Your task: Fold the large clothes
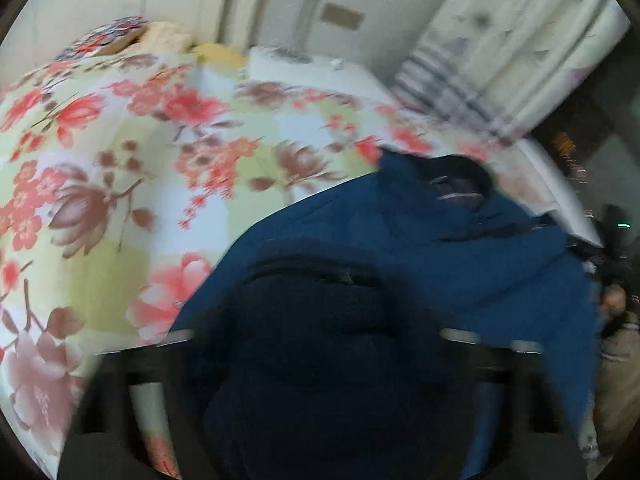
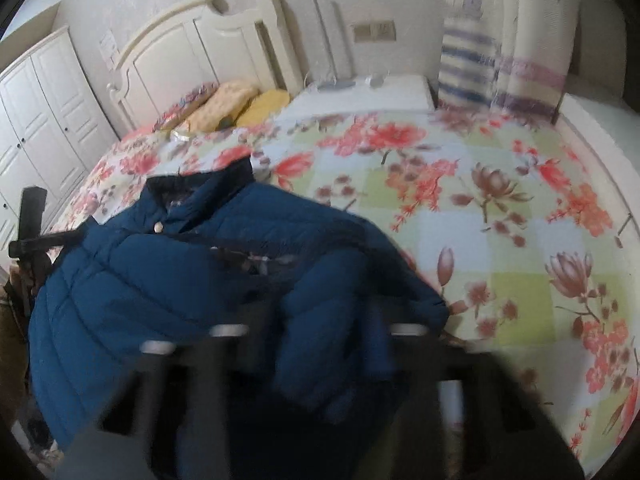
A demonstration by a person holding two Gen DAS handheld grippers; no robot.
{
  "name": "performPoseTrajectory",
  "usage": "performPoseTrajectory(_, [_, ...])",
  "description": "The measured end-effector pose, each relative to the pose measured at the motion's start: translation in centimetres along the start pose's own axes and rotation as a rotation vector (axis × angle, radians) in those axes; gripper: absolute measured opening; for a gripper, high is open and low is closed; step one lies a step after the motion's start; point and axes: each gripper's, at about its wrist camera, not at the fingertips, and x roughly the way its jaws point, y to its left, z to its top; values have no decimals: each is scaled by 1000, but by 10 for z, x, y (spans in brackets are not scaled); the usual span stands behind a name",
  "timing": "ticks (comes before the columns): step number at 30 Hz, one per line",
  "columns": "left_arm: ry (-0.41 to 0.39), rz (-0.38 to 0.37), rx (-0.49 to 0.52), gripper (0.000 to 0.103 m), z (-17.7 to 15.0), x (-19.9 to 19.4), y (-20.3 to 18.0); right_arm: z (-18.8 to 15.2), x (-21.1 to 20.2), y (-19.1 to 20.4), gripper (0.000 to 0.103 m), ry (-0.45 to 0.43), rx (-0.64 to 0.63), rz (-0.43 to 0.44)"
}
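1. My left tool (image 1: 316, 344) is buried in dark jacket (image 1: 420, 248) fabric; I cannot tell its grip.
2. My right tool (image 2: 316, 344) likewise.
3. The jacket lies on the bed (image 2: 500, 208), collar (image 2: 200, 184) toward the headboard (image 2: 192, 44).

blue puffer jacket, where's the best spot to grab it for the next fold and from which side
Probably the blue puffer jacket at its shoulder seam just below the raised collar, coming in from the near edge of the bed. The collar stands up, so the shoulder line is easy to find, and the padded fabric there gives a thick ridge to pinch.
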Motion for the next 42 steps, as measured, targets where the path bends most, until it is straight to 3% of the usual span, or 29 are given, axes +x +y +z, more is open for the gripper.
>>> performPoseTrajectory(2, [-71, -12, -5, 20, -3, -22, -1, 2, -28, 14, 14, -82, -29, -19])
performPoseTrajectory(5, [-237, -102, -42, 19, 2, -84, -7, 20, -82, 30, 13, -201, -31, 14])
performPoseTrajectory(7, [-277, -93, -40, 19, 17, -104, -12, 48, -100, 32, 13, -235, 3, 18])
performPoseTrajectory(9, [-273, -54, -73, 19, 38, -101, -8, 72, -85, 25, 13, -203, 51, -18])
performPoseTrajectory(11, [-213, -36, -164, 19, 62, -71, 11, 91, -37, 7, 13, -103, 156, -66])
performPoseTrajectory(15, [-71, 141, -185, 19, 65, 16, 20, 71, 61, -19, 15, 92, 264, -184])
performPoseTrajectory(17, [-57, 149, -196, 20, 51, 38, 25, 53, 72, -25, 16, 55, 298, -156])
performPoseTrajectory(19, [-96, 123, -222, 20, 46, 34, 33, 51, 66, -29, 16, 35, 320, -127])
performPoseTrajectory(24, [-195, 133, -192, 20, 55, 5, 24, 76, 33, -17, 15, -68, 279, -91])
performPoseTrajectory(27, [-126, 187, -202, 21, 53, 32, 29, 75, 62, -16, 16, -3, 239, -160])
performPoseTrajectory(28, [-106, 192, -218, 23, 52, 39, 32, 68, 80, -18, 21, 46, 238, -173])
performPoseTrajectory(32, [-72, 205, -297, 49, 49, 45, 48, 62, 87, -22, 29, 39, 254, -195])
performPoseTrajectory(34, [-88, 238, -317, 64, 49, 37, 50, 65, 80, -20, 49, 42, 257, -227])
performPoseTrajectory(36, [-180, 290, -313, 79, 48, 12, 43, 68, 58, -15, 59, -9, 267, -220])
performPoseTrajectory(38, [-349, 357, -299, 95, 46, -25, 23, 71, 39, -5, 60, -69, 242, -218])
performPoseTrajectory(39, [-418, 368, -278, 95, 46, -40, 11, 75, 29, 10, 60, -92, 198, -212])
performPoseTrajectory(40, [-449, 362, -222, 95, 49, -49, -10, 80, 24, 27, 60, -103, 148, -197])
performPoseTrajectory(42, [-389, 368, -82, 96, 61, -42, -51, 86, 24, 66, 60, -97, 25, -176])
